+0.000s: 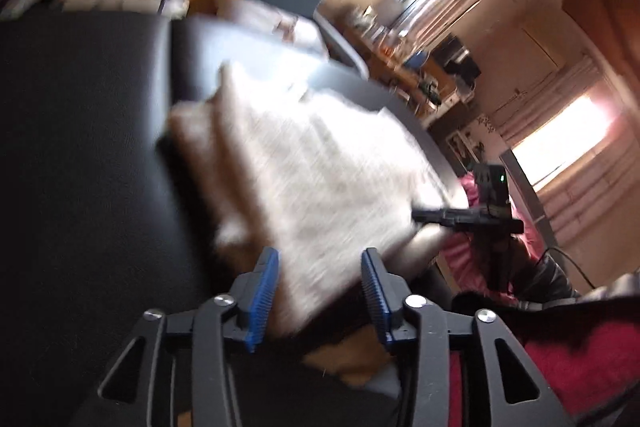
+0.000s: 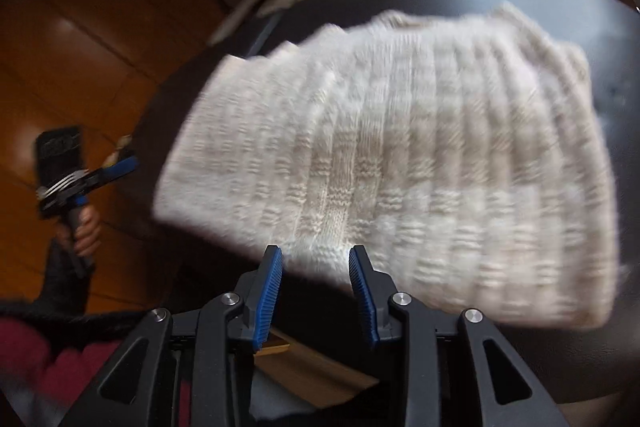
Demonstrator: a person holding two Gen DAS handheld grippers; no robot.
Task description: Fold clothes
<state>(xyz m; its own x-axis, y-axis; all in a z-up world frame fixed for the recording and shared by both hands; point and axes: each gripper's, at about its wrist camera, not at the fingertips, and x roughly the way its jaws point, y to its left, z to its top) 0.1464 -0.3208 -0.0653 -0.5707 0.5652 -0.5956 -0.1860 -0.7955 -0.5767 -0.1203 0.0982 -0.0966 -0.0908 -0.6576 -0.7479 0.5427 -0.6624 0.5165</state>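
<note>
knitted sweater [image 1: 316, 163] smeared by motion blur; desk clutter [image 1: 404, 55] unreadable; hand-held gripper [image 2: 316, 291] body cropped below

Left claw [image 1: 320, 291] and right claw [image 2: 316, 289] both gape, angled downward, gripping nothing.

The sweater [image 2: 400, 163] is showing thick ribbed cream knit, soft and fuzzy. The table [image 2: 600, 27] is looking like dark matt leatherette with fine grain. The floor [image 2: 80, 47] is gleaming as glossy orange-brown wood.
</note>
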